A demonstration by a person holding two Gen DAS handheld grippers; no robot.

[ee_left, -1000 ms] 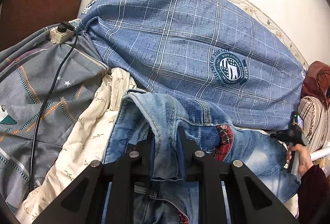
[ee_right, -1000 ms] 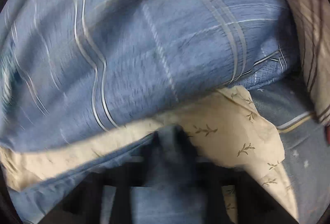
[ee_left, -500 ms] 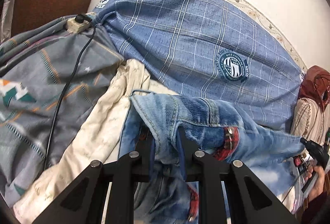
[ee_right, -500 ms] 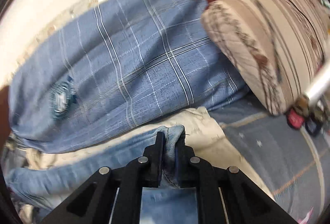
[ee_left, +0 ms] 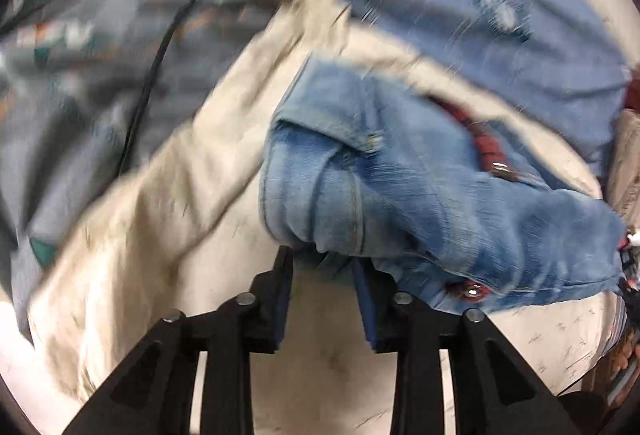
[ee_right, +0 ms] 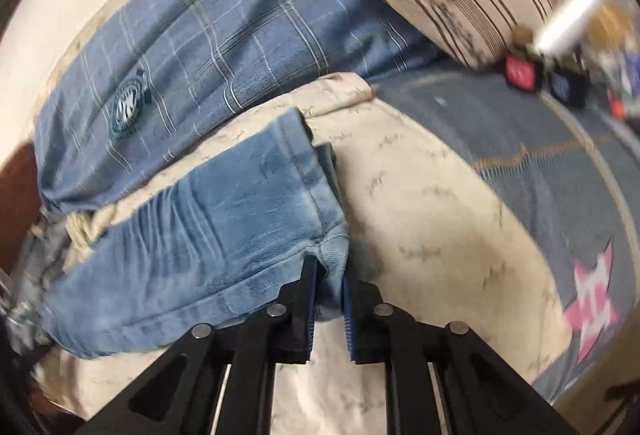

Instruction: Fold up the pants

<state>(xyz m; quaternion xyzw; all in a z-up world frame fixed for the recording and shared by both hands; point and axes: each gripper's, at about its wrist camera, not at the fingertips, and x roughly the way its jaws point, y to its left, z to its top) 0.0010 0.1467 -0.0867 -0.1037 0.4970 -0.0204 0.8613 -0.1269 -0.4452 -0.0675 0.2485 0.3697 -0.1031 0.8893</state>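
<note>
One pair of jeans (ee_left: 400,187) lies on the cream sheet (ee_left: 160,219) in front of you. Your left gripper (ee_left: 322,267) is spread wide, its tips at the denim edge, gripping nothing. Your right gripper (ee_right: 329,277) stands narrowly parted around the hem corner (ee_right: 334,251); whether it pinches is unclear.

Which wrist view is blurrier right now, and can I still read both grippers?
Left wrist view: heavy motion smear over bedding and jeans, yet the left gripper reads sharp, jaws apart. Right wrist view: sharper centre, blur only at right edge; right gripper slightly parted around the hem.
</note>
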